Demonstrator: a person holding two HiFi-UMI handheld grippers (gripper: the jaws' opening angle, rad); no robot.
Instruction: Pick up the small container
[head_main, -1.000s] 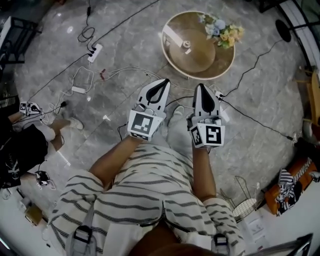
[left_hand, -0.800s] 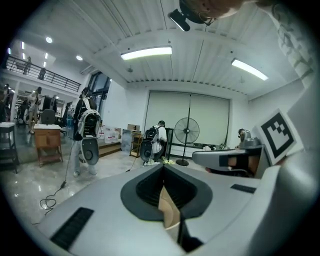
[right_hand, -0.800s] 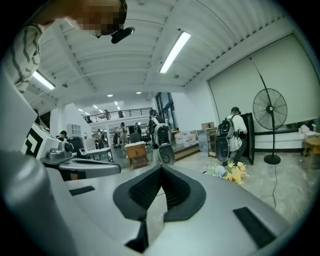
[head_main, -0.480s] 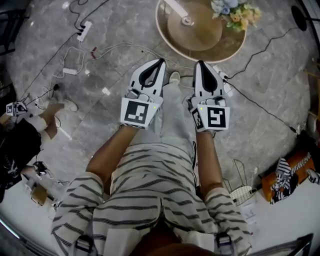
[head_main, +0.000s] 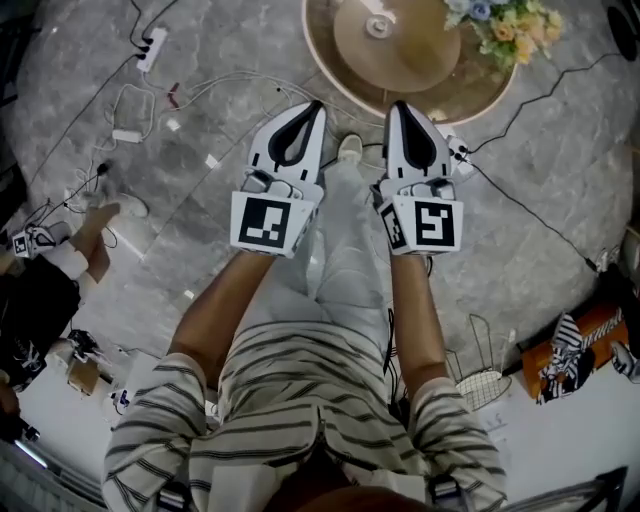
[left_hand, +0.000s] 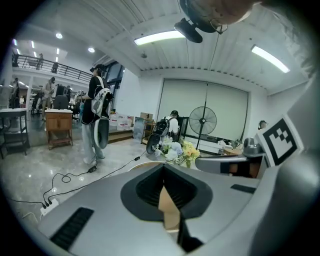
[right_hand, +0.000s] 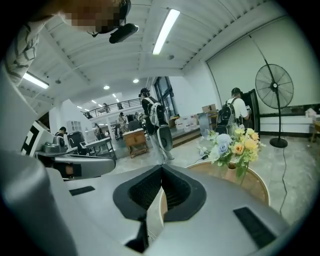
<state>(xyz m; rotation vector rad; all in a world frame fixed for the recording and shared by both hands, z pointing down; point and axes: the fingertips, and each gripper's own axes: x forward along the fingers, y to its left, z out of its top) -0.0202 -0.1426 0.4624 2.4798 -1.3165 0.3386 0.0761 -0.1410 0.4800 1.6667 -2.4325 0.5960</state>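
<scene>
Grey marble floor (head_main: 560, 230) strewn with cables (head_main: 230, 90) and a power strip (head_main: 150, 48) – an open hall with white ceiling strip lights, people standing about and a fan (right_hand: 274, 86) by the far wall. Round wooden table (head_main: 480, 85) lies ahead of both grippers, carrying flowers (head_main: 505, 22) and, on its raised centre, the small container (head_main: 378, 25). Left gripper (head_main: 317, 105) and right gripper (head_main: 398, 104) – both clenched on nothing, side by side, tips near the table's rim
</scene>
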